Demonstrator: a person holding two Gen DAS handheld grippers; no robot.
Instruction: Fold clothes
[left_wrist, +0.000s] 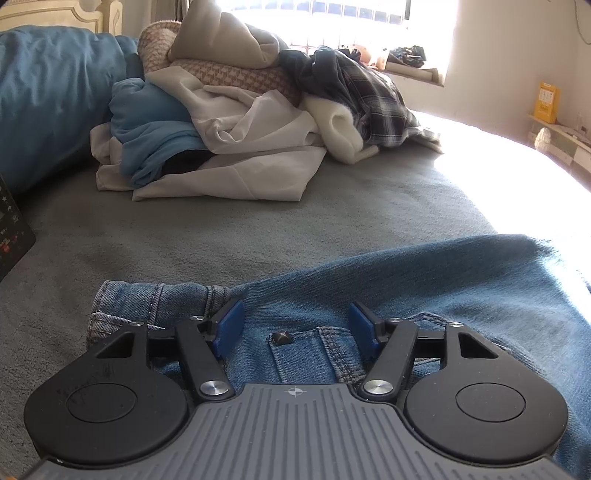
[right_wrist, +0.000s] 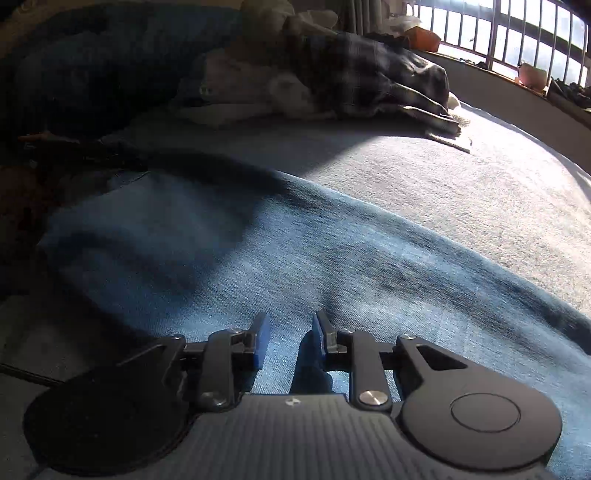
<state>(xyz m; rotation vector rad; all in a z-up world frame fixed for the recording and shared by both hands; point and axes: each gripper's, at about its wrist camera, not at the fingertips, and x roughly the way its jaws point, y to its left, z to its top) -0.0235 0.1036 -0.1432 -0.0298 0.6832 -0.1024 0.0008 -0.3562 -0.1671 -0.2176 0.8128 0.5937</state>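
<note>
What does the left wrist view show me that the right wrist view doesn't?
Only the left wrist view shows the jeans' waistband with its belt loop, pocket rivet and stitching, the left gripper standing open over them, plus a light blue garment in the pile and a yellow box. Only the right wrist view shows the plain leg denim under the narrowly open right gripper and the window bars. Both show the grey bed cover and the plaid shirt.

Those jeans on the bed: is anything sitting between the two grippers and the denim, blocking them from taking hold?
Nothing visible does. The left gripper has its jaws spread right over the waistband of the jeans, and the right gripper hangs directly over bare denim. The pile of clothes lies farther back on the bed, apart from the jeans.
</note>
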